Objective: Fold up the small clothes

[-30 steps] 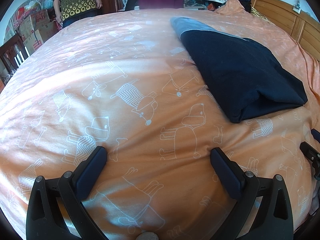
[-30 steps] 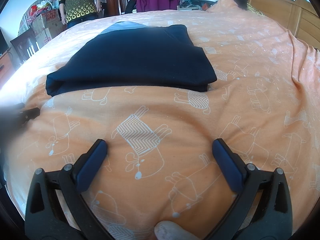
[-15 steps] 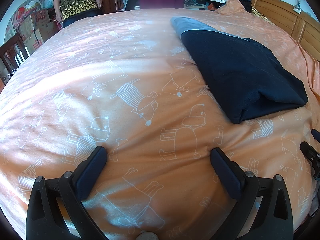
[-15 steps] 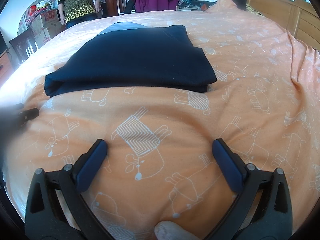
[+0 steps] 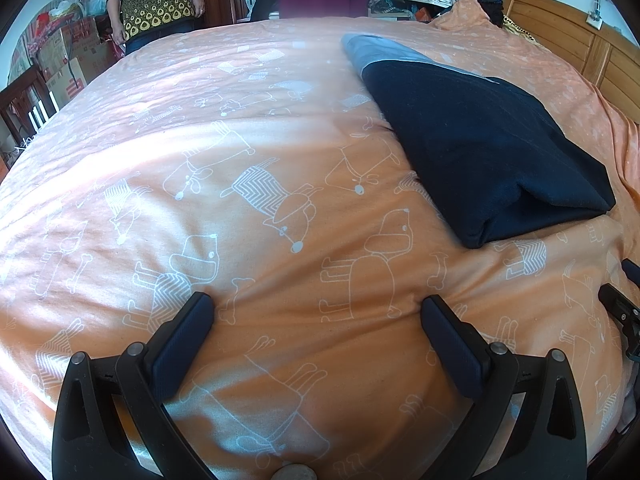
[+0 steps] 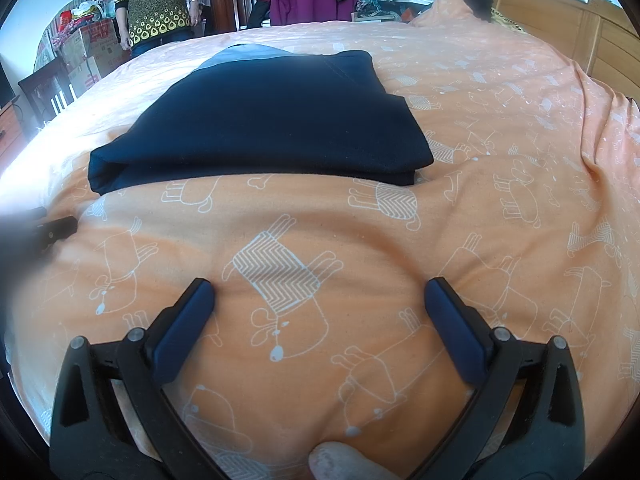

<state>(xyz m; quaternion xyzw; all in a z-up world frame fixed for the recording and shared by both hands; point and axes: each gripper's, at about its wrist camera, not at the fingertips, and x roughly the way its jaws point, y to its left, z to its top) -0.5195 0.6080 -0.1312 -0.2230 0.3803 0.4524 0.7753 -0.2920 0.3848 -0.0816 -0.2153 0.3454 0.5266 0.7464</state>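
A folded dark garment (image 6: pixel 264 120) is seen at twelve o'clock on the bed (image 6: pixel 500 128), both tools (image 5: pixel 316 312) (image 6: pixel 318 292) released, empty.

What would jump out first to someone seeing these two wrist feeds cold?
The folded dark navy garment, with a light blue part at its far end, lying on the orange bedspread printed with white cartoon dogs. Next, the left gripper and right gripper, both open and empty, low over bare bedspread short of the garment. Beyond the bed stands a person in a patterned top.
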